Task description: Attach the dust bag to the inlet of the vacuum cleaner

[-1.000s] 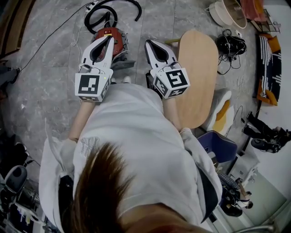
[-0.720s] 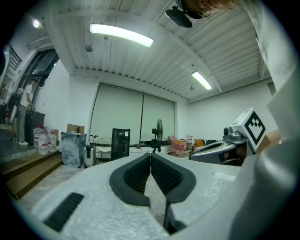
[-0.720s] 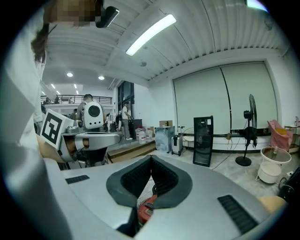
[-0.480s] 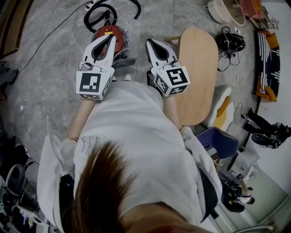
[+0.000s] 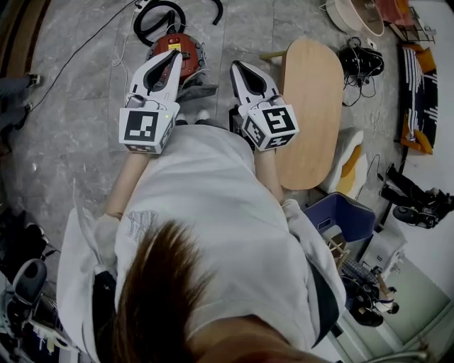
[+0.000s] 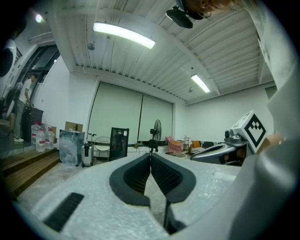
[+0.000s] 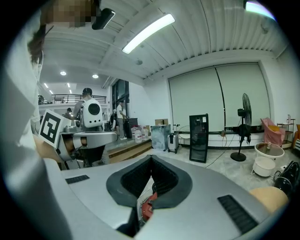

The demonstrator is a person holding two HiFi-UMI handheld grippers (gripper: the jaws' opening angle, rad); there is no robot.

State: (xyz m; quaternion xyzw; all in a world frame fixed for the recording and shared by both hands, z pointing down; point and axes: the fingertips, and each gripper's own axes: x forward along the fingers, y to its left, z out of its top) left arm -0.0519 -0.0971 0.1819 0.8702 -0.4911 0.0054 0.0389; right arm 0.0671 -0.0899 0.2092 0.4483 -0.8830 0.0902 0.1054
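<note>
Shifted slightly up and to the right in the head view since a second ago, the red vacuum (image 5: 186, 58) now shows more of its body clear of the left hand-held gripper (image 5: 172, 57). It sits on the grey stone floor (image 5: 85, 106) with its black hose (image 5: 159, 14) coiled behind it. Just beside it lies a crumpled grey piece (image 5: 197, 90) that may be the dust bag, though this cannot be told for sure; nothing appears fitted to the inlet yet. Both tools are held out side by side in front of the person's waist and aimed toward the machine, which reads as an approach, not a grasp. The left one's jaws are pressed together with nothing between them. The right hand-held gripper (image 5: 235, 65) is likewise closed and empty, with a sliver of red showing below its pads. Either would have to open before taking the bag. An oval wooden worktop (image 5: 312, 106) stands to the right, and someone's shoes (image 5: 18, 85) have come in at the left edge.
</note>
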